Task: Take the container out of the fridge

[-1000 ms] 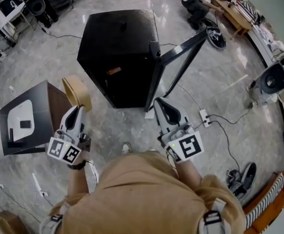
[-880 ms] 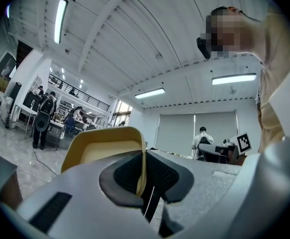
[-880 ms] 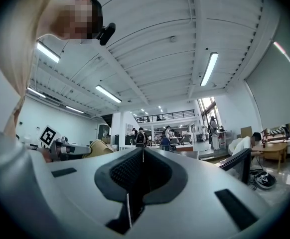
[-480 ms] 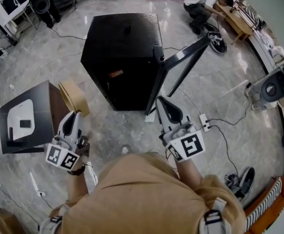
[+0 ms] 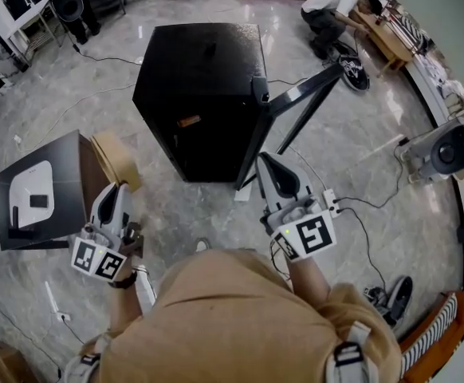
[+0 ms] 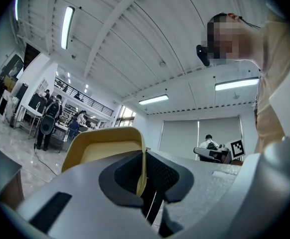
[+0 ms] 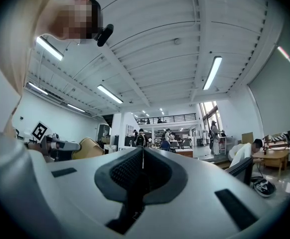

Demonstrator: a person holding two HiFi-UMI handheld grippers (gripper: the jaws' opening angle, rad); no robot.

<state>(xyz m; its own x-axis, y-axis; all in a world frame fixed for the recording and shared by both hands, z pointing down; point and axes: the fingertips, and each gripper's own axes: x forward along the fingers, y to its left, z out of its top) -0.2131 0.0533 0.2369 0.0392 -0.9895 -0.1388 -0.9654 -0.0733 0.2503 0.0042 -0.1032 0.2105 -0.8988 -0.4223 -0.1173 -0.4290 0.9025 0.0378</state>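
We hold the container outside the fridge, in our left gripper

Our left gripper [image 5: 112,191] is clamped on one wall of the tan container [image 5: 117,158], which sits at 8 o'clock from the black fridge [image 5: 200,86], just beside a dark cabinet [image 5: 49,190] at 9 o'clock. Our right gripper [image 5: 269,164] has its jaws pressed together on nothing, and its tip is near the foot of the open fridge door [image 5: 300,98], which juts toward 2 o'clock. A power strip [image 5: 330,199] lies on the floor at its 3 o'clock. Since a second ago the container has drawn slightly back toward us, away from the fridge, while the right gripper has barely shifted.
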